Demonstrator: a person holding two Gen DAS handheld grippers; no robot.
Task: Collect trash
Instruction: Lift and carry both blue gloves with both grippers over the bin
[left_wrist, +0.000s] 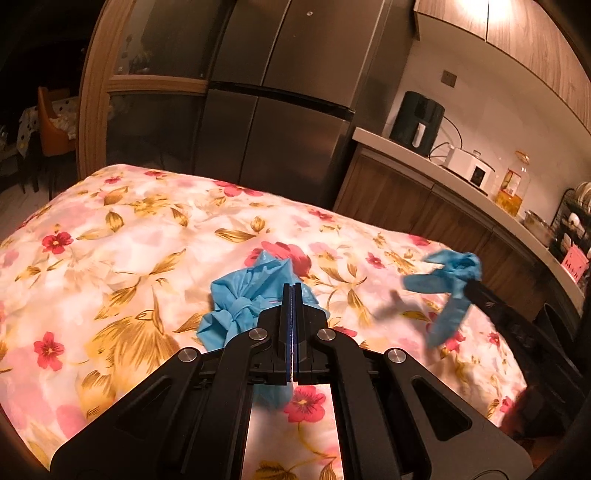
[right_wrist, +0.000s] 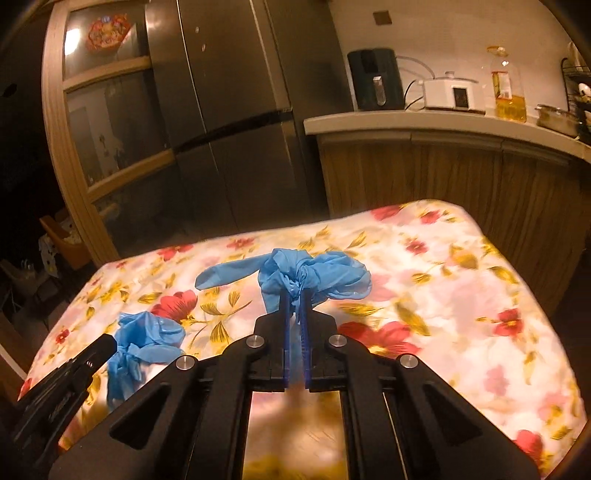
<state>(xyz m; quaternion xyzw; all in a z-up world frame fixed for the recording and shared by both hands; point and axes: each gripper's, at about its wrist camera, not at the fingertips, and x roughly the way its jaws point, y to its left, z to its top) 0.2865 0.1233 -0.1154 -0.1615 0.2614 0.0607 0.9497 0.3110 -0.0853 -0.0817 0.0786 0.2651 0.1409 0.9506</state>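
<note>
Two knotted bundles of blue plastic gloves are on or over the floral tablecloth (left_wrist: 129, 240) (right_wrist: 461, 280). My left gripper (left_wrist: 291, 290) (right_wrist: 109, 341) is shut on the left blue bundle (left_wrist: 243, 295) (right_wrist: 147, 339), which rests low on the cloth, with a bit of blue hanging under the jaws. My right gripper (right_wrist: 294, 295) (left_wrist: 470, 283) is shut on the knot of the right blue bundle (right_wrist: 314, 273) (left_wrist: 454, 273). That bundle is held a little above the cloth, and its loose fingers dangle.
A steel fridge (left_wrist: 277, 110) and a wood-framed glass cabinet (left_wrist: 147, 92) stand behind the table. To the right runs a counter (right_wrist: 406, 120) with an air fryer (right_wrist: 375, 79), a white cooker (right_wrist: 450, 92), an oil bottle (right_wrist: 508, 88) and a dish rack (left_wrist: 576, 218).
</note>
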